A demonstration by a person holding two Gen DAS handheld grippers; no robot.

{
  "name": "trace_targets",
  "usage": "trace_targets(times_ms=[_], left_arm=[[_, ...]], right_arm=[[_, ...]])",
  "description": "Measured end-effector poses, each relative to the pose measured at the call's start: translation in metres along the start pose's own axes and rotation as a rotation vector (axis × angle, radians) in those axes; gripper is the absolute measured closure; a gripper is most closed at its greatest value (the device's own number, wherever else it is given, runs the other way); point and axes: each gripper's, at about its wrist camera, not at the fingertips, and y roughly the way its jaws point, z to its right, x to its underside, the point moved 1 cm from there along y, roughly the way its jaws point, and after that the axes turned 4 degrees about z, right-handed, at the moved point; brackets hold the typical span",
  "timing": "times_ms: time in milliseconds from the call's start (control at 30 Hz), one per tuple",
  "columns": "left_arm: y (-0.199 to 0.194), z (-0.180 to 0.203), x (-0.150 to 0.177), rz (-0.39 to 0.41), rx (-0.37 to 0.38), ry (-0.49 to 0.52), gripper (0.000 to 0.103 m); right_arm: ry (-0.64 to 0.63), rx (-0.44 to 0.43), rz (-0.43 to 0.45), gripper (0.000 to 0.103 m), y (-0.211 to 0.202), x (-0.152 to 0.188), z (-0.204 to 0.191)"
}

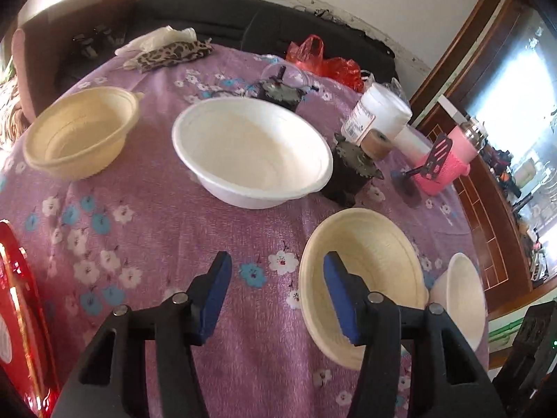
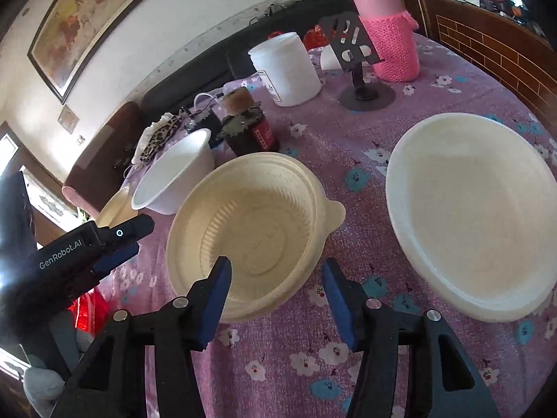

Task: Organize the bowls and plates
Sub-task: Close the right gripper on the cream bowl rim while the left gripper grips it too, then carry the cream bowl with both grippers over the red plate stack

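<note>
Right wrist view: the right gripper (image 2: 276,291) has its jaws spread and empty over the near rim of a cream bowl (image 2: 250,233) on the purple floral tablecloth (image 2: 348,146). The left gripper (image 1: 276,284) also gapes empty, above bare cloth beside that bowl. A white bowl (image 1: 250,153) sits beyond, another cream bowl (image 1: 80,132) at far left (all unstacked). The approach seems under way; next, a pinch on one rim.

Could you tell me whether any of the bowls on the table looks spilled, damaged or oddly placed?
Nothing looks spilled or broken. The bowls sit apart rather than stacked: the cream bowl and the wide white bowl rest upright and empty on the purple floral tablecloth. Behind them, the white bowl appears tilted, though the fisheye may exaggerate that.
</note>
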Motion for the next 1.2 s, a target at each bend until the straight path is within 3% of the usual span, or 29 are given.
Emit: trace_targets(times_ms=[333,367,400,500,533,800,1200], left_arm=[[0.055,0.023,0.013,-0.116,-0.001,0.065,0.05],[0.056,0.025,0.014,-0.115,-0.002,0.068,0.064],[0.057,0.027,0.016,-0.116,0.0,0.072,0.084],[0.052,0.028,0.02,-0.096,-0.026,0.073,0.086],[0.047,0.026,0.021,-0.09,-0.035,0.067,0.087],[-0.017,0.019,0.032,0.012,-0.033,0.057,0.087],[-0.129,-0.053,0.048,0.17,-0.058,-0.038,0.087]], right_arm=[[0.04,-0.004,0.018,0.047,0.019,0.002,0.005],[0.043,-0.013,0.028,0.05,0.019,0.003,0.005],[0.042,-0.015,0.031,0.06,0.02,0.003,0.005],[0.034,0.01,0.047,0.074,0.019,0.003,0.005],[0.037,0.006,0.044,0.078,0.019,0.003,0.006],[-0.037,-0.036,0.114,0.081,-0.021,0.007,-0.024],[-0.185,-0.165,0.138,0.08,-0.063,0.042,-0.128]])
